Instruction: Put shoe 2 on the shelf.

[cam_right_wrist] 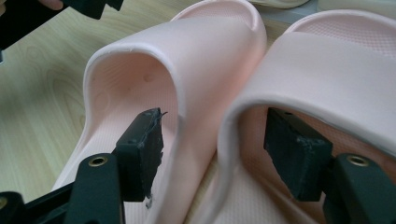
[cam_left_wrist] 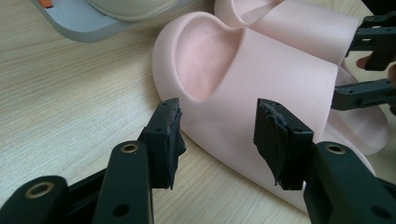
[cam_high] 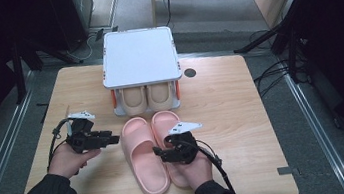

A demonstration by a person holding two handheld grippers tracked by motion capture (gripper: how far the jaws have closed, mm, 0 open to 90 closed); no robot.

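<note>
Two pink slippers lay side by side near the middle of the wooden counter [cam_high: 231,99], toes pointing away from the person toward a small grey shoe rack [cam_high: 139,56]. A beige pair of slippers [cam_high: 146,98] sat tucked on the rack's lower shelf.

The right hand-held gripper [cam_high: 161,153] hovered low over the heel ends of the pink pair, just where the two touched. In the right gripper view its jaws stood wide apart and straddled the seam: one pad sat inside the left pink slipper [cam_right_wrist: 187,79], under its strap, and the other sat inside the right pink slipper [cam_right_wrist: 336,70], under that strap's edge. The two inner walls of the slippers ran between the pads, and neither pad visibly pressed on them, so the hand-held gripper was released, gripping nothing.

The left hand-held gripper [cam_high: 112,138] rested at the outer side of the left pink slipper [cam_high: 141,156], just beside its strap and pointing across at it. In the left gripper view its jaws were spread, with the slipper's rounded side [cam_left_wrist: 261,84] lying just beyond the pads and bare counter under the left-hand pad. It touched nothing I could see, so it too was released. The other hand-held gripper showed at that view's right edge [cam_left_wrist: 369,65], over the far slipper.
</note>
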